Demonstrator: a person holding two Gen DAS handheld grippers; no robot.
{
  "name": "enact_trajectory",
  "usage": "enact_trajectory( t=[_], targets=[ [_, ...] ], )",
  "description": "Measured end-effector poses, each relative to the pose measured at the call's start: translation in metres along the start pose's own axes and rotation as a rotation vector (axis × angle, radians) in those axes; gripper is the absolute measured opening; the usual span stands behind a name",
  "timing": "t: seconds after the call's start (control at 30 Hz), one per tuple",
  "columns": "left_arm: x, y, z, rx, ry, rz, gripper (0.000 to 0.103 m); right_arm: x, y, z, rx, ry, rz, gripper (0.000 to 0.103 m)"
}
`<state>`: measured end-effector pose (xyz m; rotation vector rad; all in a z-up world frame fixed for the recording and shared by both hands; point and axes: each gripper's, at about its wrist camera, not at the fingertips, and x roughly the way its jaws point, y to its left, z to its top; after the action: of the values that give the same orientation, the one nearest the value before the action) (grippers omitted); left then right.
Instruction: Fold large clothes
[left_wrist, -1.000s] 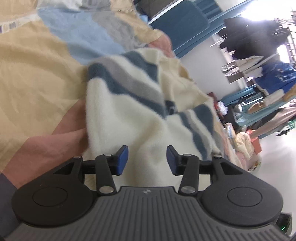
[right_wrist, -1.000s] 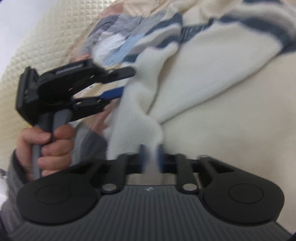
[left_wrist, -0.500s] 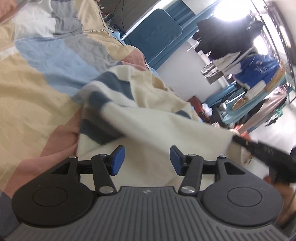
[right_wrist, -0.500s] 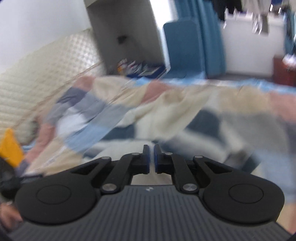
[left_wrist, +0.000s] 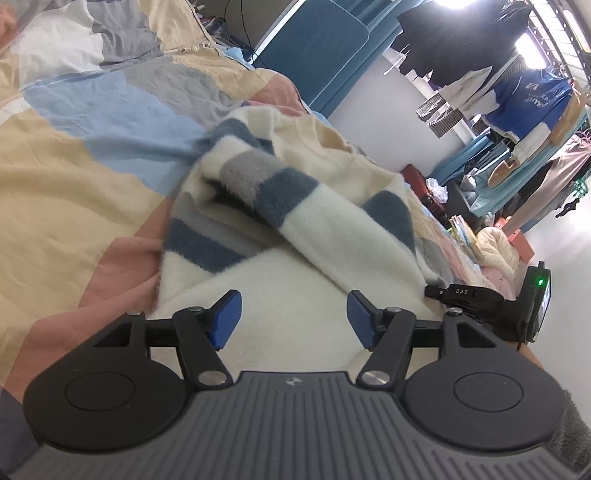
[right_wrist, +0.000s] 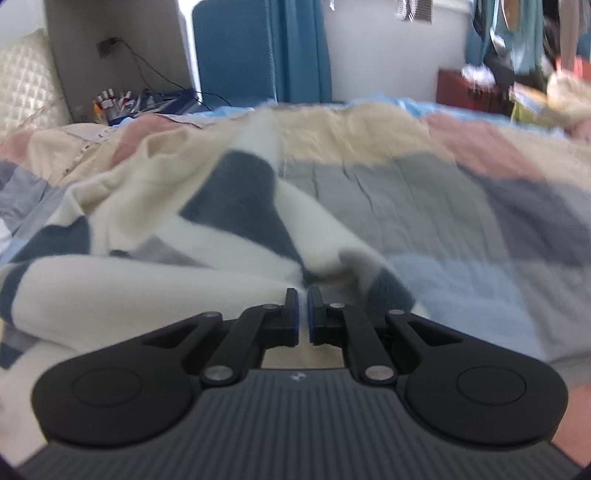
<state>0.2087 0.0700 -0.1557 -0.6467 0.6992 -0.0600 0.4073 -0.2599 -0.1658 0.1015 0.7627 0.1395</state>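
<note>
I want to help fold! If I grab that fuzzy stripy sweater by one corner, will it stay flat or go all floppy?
Probably floppy: the sweater already lies in soft bends and folds on the patchwork quilt. Its fuzzy knit looks grippy, so it likely won't slip. It looks thick, so perhaps a bit heavy hanging.

Sweater (left_wrist: 295, 229) lying crumpled on the bed (left_wrist: 74, 177), one sleeve (left_wrist: 332, 236) folded across its body, clothes rack (left_wrist: 517, 92) behind the bed
</note>
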Motion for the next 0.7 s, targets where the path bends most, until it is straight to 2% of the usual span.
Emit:
enact_trajectory(
  t=[0.33,0.5,0.6,0.67,0.7],
  targets=[
    [0.011,0.000,-0.003,0.011,0.039,0.025,0.070,0.003,0.003,-0.008,0.025,0.018,0.032,0.010],
    [0.001,0.005,-0.008,-0.001,0.071,0.070,0.070,-0.017,-0.001,-0.010,0.062,0.046,0.066,0.011],
    [-0.010,0.009,-0.011,-0.026,0.088,0.099,0.070,-0.035,-0.004,-0.016,0.047,0.060,0.058,0.025],
    [-0.018,0.015,-0.016,-0.062,0.102,0.096,0.070,-0.048,-0.010,-0.020,0.057,0.053,0.073,0.053],
    [-0.022,0.018,-0.019,-0.077,0.109,0.095,0.070,-0.055,-0.015,-0.024,0.072,0.052,0.096,0.057]
  ],
)
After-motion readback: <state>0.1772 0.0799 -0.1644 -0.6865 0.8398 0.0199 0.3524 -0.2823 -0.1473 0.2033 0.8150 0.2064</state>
